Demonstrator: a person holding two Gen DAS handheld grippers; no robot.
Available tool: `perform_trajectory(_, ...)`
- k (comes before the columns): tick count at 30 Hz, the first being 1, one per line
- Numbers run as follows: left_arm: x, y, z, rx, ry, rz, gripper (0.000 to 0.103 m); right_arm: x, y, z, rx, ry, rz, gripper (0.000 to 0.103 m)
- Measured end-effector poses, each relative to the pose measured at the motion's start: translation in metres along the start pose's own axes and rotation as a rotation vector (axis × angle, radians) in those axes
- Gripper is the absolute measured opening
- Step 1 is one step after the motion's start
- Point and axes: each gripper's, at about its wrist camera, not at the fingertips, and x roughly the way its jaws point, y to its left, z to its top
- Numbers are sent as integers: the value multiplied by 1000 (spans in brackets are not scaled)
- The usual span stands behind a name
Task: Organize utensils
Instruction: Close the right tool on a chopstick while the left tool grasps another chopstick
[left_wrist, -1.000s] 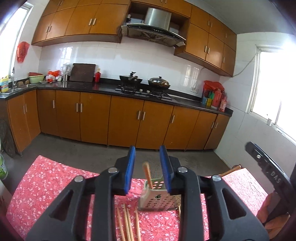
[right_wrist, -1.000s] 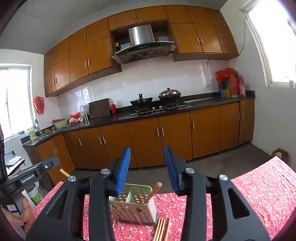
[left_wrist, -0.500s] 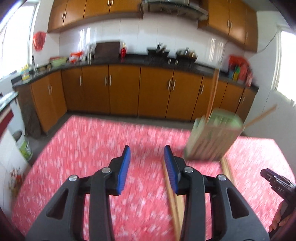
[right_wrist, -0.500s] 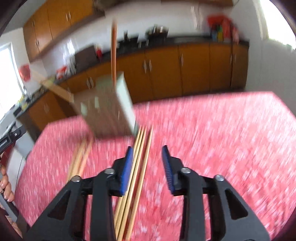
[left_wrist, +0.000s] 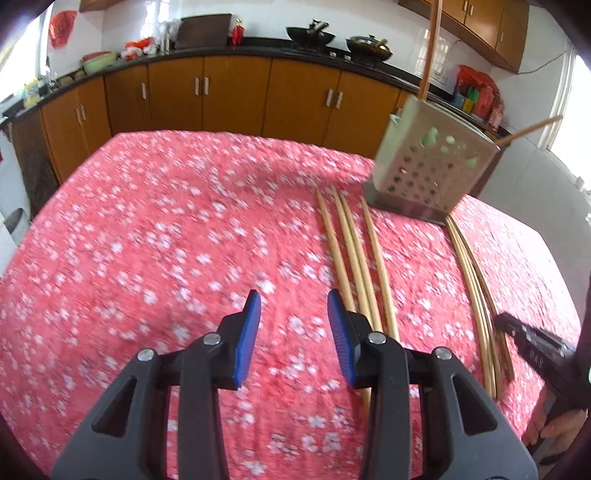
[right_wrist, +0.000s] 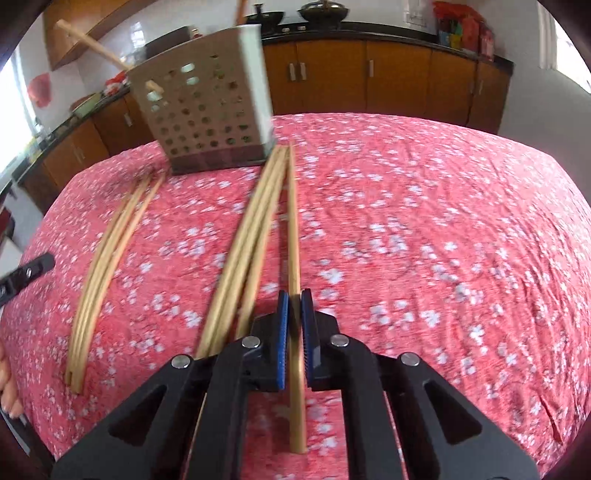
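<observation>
Left hand-held gripper (left_wrist: 293, 308): jaws apart, empty, above red floral bench (left_wrist: 147, 240). Pale bamboo chopsticks (left_wrist: 351, 251) in two loose bundles before perforated grey holder (left_wrist: 428, 166). Right hand-held gripper (right_wrist: 294, 306): clamped on one chopstick (right_wrist: 294, 229)

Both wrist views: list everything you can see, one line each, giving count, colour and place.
Holder: one, grey-green, far on the table.
Standing chopsticks: two, tan, in the holder.
Loose chopsticks: two groups, tan, on the cloth; count blurred.
Cloth: one, red with white flowers, over the table.
Cabinets: a row, orange-brown, behind.
Pans: two, dark, on the counter.
Left hand-held gripper: one, black and blue, open above the cloth.
Right hand-held gripper: one, black and blue, shut on a chopstick.
</observation>
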Motion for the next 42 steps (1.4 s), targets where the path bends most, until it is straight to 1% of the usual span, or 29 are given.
perform_trajectory(1, 3, -2, -2, 6, 12, -14, 37, 0, -8, 1, 25, -5, -18, 8)
perform_trajectory(4, 9, -13, -11, 31, 47, -53, 30, 0, -23, 2, 80, -10, -44, 8)
perform_trajectory(6, 13, -20, -14, 48, 64, -63, 24, 0, -27, 2, 85, -11, -45, 8)
perform_trajectory(10, 18, -32, -20, 86, 87, -76, 22, 1, -24, 1, 71, -15, -48, 8)
perform_trajectory(13, 22, -37, -23, 114, 91, -44, 20, -2, -24, -2, 67, -15, -45, 8)
perform_trajectory(15, 22, -37, -23, 125, 88, -20, 17, 0, -24, -1, 63, -14, -44, 8)
perform_trajectory(18, 24, -35, -20, 122, 83, 3, 16, -1, -23, -2, 54, -11, -37, 8)
perform_trajectory(19, 25, -35, -20, 122, 81, 9, 15, -2, -21, -3, 47, -10, -30, 8)
perform_trajectory(21, 28, -33, -16, 127, 75, 37, 9, -3, -18, -5, 35, -12, -25, 9)
perform_trajectory(22, 29, -30, -14, 126, 73, 50, 8, -3, -16, -6, 24, -15, -29, 8)
perform_trajectory(26, 35, -8, -3, 75, 69, 87, 8, -1, -17, -4, 18, -17, -34, 8)
perform_trajectory(28, 39, 9, 3, 42, 60, 107, 8, 0, -23, 0, 24, -22, -55, 8)
perform_trajectory(30, 39, 19, 4, 26, 54, 107, 9, 2, -30, 3, 29, -32, -88, 8)
perform_trajectory(31, 39, 24, 4, 19, 46, 103, 9, 3, -34, 4, 38, -34, -90, 8)
perform_trajectory(35, 37, 32, 2, 8, 32, 72, 9, 3, -42, 5, 72, -36, -71, 8)
perform_trajectory(42, 37, 32, 2, 1, 31, 65, 10, 2, -44, 4, 79, -36, -64, 8)
